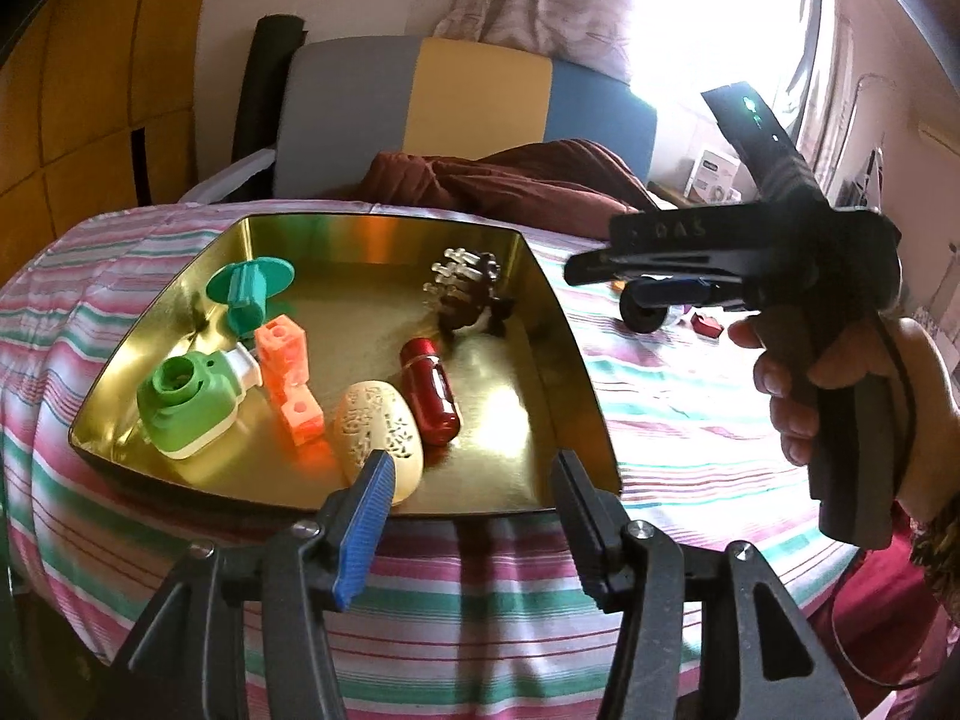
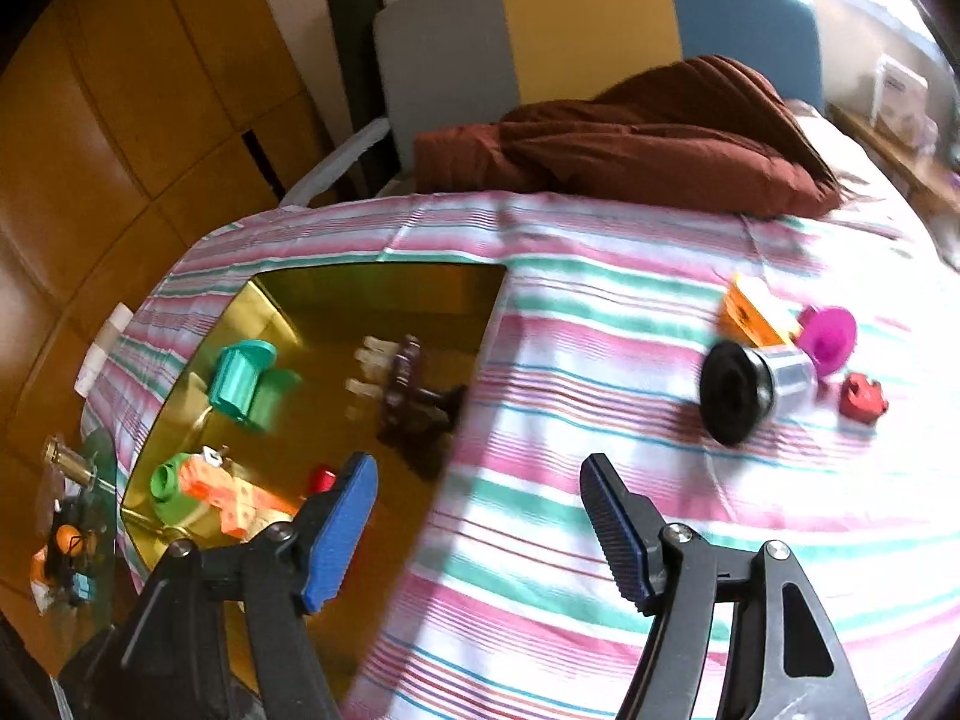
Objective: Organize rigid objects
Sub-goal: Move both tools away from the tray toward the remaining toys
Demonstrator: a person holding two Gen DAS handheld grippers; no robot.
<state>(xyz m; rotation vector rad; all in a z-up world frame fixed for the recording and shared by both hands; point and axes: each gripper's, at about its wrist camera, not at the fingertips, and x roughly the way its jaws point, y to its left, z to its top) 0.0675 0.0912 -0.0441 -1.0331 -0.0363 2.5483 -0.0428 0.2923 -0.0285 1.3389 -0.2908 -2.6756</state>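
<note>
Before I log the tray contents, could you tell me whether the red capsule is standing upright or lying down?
Lying down. The red capsule rests on its side on the gold tray, beside the cream perforated egg.

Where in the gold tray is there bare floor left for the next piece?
Gold tray: the near right corner, right of the red capsule, and the far middle are bare. The left half is crowded: green camera toy, orange blocks, cream egg.

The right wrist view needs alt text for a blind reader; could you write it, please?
The open right gripper hovers over a striped bedsheet, a gold tray of small toys at left and a black-capped cylinder ahead.
</note>
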